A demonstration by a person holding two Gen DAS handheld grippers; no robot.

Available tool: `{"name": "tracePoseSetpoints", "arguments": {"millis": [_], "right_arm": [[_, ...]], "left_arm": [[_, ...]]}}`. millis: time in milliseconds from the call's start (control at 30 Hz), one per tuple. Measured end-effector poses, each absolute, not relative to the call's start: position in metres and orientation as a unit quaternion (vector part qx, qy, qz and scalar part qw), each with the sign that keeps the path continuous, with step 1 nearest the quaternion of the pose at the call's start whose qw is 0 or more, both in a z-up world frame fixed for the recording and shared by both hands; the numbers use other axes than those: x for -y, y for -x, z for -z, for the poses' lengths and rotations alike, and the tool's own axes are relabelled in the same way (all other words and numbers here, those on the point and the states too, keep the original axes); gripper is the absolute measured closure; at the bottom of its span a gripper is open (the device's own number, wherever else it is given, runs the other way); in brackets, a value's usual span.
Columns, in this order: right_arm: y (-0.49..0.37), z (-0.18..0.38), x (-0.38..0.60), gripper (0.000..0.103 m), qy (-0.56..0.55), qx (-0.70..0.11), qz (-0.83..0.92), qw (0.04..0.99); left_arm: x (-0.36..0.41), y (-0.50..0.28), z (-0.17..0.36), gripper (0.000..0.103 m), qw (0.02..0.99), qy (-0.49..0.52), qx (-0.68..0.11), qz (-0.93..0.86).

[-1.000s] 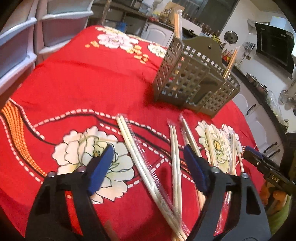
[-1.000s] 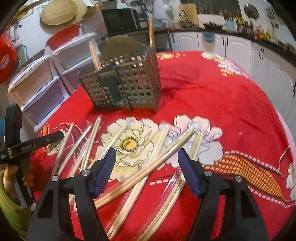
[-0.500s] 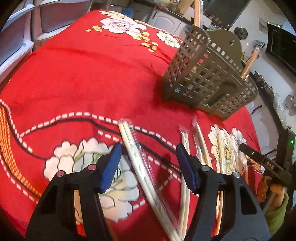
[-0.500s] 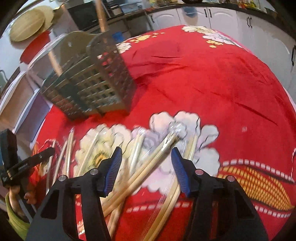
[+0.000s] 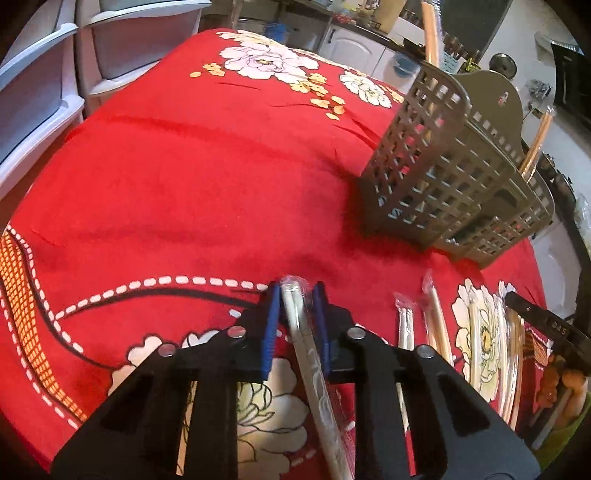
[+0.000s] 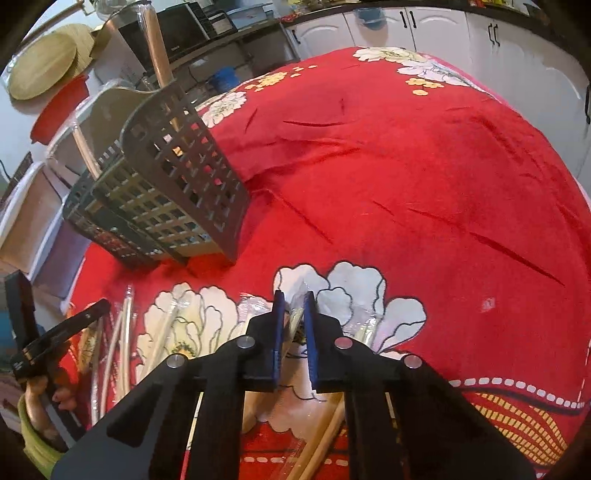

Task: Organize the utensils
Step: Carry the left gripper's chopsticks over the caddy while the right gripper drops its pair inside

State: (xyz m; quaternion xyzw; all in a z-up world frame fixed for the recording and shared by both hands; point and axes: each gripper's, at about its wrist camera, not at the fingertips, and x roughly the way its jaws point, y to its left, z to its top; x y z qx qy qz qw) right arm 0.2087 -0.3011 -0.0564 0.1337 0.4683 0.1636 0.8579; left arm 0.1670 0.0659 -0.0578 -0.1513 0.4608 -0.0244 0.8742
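Observation:
My left gripper is closing its jaws, and the blue pads press on a plastic-wrapped chopstick pair lying on the red flowered cloth. My right gripper is closing too, its pads squeezing the tip of another wrapped chopstick pair over a white flower. The grey lattice utensil basket stands beyond, upright, with chopsticks sticking out of it; the right wrist view has the basket at the left. Several more wrapped pairs lie between the two grippers.
White plastic drawers stand past the table's left edge. Kitchen cupboards run behind the table. A hand with a green sleeve holds the other gripper at the left of the right wrist view. Loose pairs lie beside it.
Both grippers moved forward and down over the cloth and their jaws went from wide open to nearly closed, each now on a wrapped chopstick pair.

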Motion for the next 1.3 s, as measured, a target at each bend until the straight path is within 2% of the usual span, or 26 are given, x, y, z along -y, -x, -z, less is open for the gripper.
{"name": "tracePoseSetpoints", "arguments": {"millis": [200,867,1300], "right_arm": [[-0.2,0.034,0.296,0.094,-0.135,-0.439,-0.198,0.866],[-0.144,-0.074,0.262,0.097,-0.065,-0.291,-0.291,0.909],[-0.128,-0.115,0.254,0.098,-0.046,-0.227,-0.295,0.927]], "left_arm": [[-0.072,-0.165,0.046,0.1,0.879,0.166,-0.445,0.035],[-0.061,-0.131,-0.055,0.102,0.925,0.164,-0.333,0.086],[-0.036,-0.122,-0.105,0.102,0.94,0.145,-0.28,0.128]]}}
